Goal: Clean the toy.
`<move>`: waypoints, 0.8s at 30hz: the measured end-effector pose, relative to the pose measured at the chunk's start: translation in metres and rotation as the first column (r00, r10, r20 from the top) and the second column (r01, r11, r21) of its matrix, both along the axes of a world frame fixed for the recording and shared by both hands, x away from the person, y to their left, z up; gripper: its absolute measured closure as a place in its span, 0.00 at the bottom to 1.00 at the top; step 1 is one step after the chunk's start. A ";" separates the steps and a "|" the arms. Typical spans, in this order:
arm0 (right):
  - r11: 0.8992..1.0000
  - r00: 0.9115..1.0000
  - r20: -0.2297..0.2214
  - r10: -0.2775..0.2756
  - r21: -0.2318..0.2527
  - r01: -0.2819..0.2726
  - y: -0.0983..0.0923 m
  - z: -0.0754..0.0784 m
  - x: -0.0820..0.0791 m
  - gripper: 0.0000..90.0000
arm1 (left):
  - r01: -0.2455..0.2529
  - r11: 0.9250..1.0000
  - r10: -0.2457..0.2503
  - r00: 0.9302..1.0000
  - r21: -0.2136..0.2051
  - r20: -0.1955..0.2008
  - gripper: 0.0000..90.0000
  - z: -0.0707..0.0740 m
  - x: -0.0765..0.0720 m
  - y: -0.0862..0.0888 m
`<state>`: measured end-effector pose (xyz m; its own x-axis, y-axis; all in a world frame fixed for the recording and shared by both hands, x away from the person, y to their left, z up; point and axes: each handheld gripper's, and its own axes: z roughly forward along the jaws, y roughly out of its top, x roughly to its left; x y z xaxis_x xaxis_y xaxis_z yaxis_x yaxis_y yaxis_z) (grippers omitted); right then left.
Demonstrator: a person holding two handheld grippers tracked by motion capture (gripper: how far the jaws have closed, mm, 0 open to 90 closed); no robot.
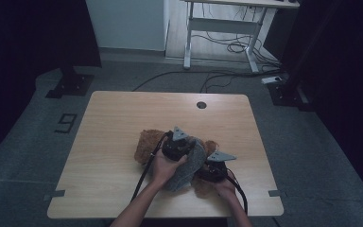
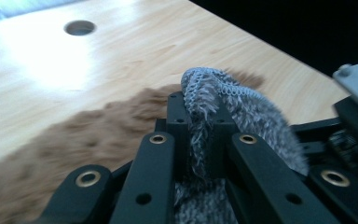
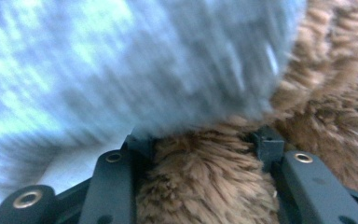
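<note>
1. Table (image 1: 123, 123): light wood, with a cable hole (image 1: 201, 105) at the far edge. Work sits near the middle, toward my side.
2. Brown plush toy (image 1: 147, 144): lying on the table, partly covered by the grey knit garment (image 1: 192, 165). I read the step as dressing or undressing the toy; can't tell which.
3. Grey knit garment: draped over the toy's middle, between both hands, with its hem lifted.
4. Left gripper (image 2: 200, 123): jaws pinched tight on the garment hem, cloth bunched between the pads.
5. Right gripper (image 3: 205, 140): jaws part-closed around a brown fur limb or body section, fur filling the gap, pads pressing on it.
6. Next move, my call: right keeps the toy anchored while left draws the hem along the body. Risk: knit snags on fur, or the toy drags.
7. Obstruction: trailing cables (image 1: 144, 177) near the toy; the garment blocks my view of the right gripper's contact.
</note>
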<state>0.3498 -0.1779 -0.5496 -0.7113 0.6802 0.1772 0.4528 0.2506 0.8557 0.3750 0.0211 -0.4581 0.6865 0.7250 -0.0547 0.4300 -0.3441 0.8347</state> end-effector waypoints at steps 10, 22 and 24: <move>0.999 1.000 -0.003 0.023 -0.032 -0.023 -0.005 0.002 -0.001 0.65 | -0.159 0.987 0.159 0.987 0.037 0.008 0.92 0.005 -0.004 0.073; 0.997 0.998 0.014 0.065 -0.048 -0.064 -0.009 0.003 -0.004 0.66 | -0.279 0.960 0.280 0.959 0.036 -0.032 0.92 0.001 -0.008 0.137; 0.997 0.998 0.016 0.064 -0.047 -0.063 -0.009 0.002 -0.004 0.66 | -0.293 0.954 0.296 0.955 0.061 -0.035 0.92 -0.004 -0.006 0.142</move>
